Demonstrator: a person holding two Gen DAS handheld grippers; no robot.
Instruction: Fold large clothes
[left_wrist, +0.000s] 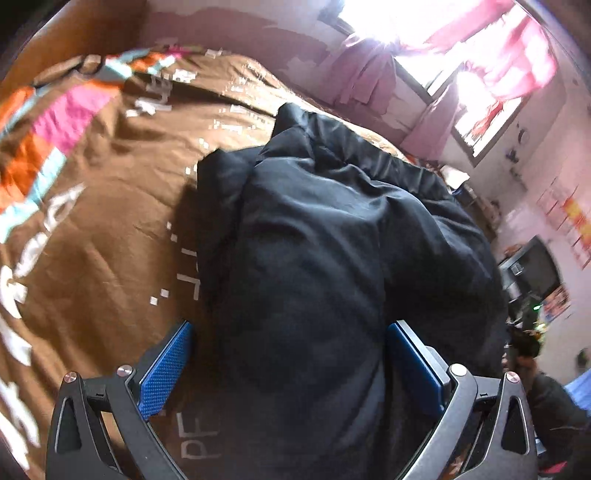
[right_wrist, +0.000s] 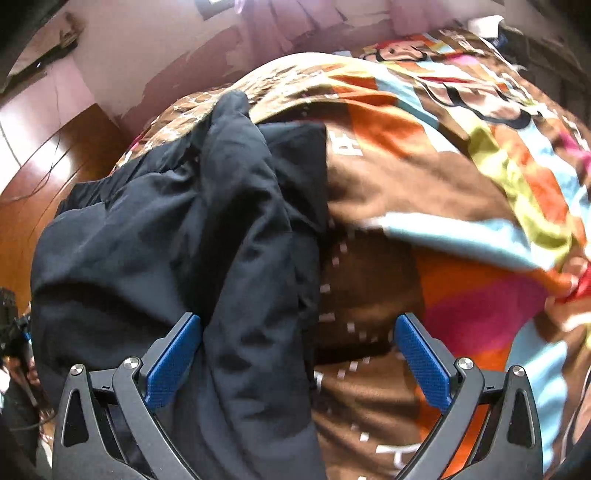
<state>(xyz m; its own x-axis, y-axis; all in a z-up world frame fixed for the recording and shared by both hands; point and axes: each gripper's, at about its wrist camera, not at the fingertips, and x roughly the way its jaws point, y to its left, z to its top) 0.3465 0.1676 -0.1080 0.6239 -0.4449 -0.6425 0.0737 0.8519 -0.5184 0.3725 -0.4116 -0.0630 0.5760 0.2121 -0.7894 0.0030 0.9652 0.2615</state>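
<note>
A large black padded jacket (left_wrist: 332, 240) lies bunched on a brown patterned bedspread (left_wrist: 103, 229). My left gripper (left_wrist: 290, 328) is open, its blue pads wide apart, with the jacket's near end lying between the jaws. In the right wrist view the same jacket (right_wrist: 192, 229) lies left of centre on the bedspread (right_wrist: 388, 184). My right gripper (right_wrist: 299, 325) is open too; a long fold of the jacket runs between the jaws next to the left pad (right_wrist: 173, 358), and bare bedspread shows by the right pad (right_wrist: 421, 362).
A bright window with pink curtains (left_wrist: 491, 62) is beyond the bed. A dark television (left_wrist: 532, 273) and a seated person (left_wrist: 539, 380) are at the right. A wooden panel (right_wrist: 55, 162) stands left of the bed. The bedspread has colourful printed patches (right_wrist: 498, 147).
</note>
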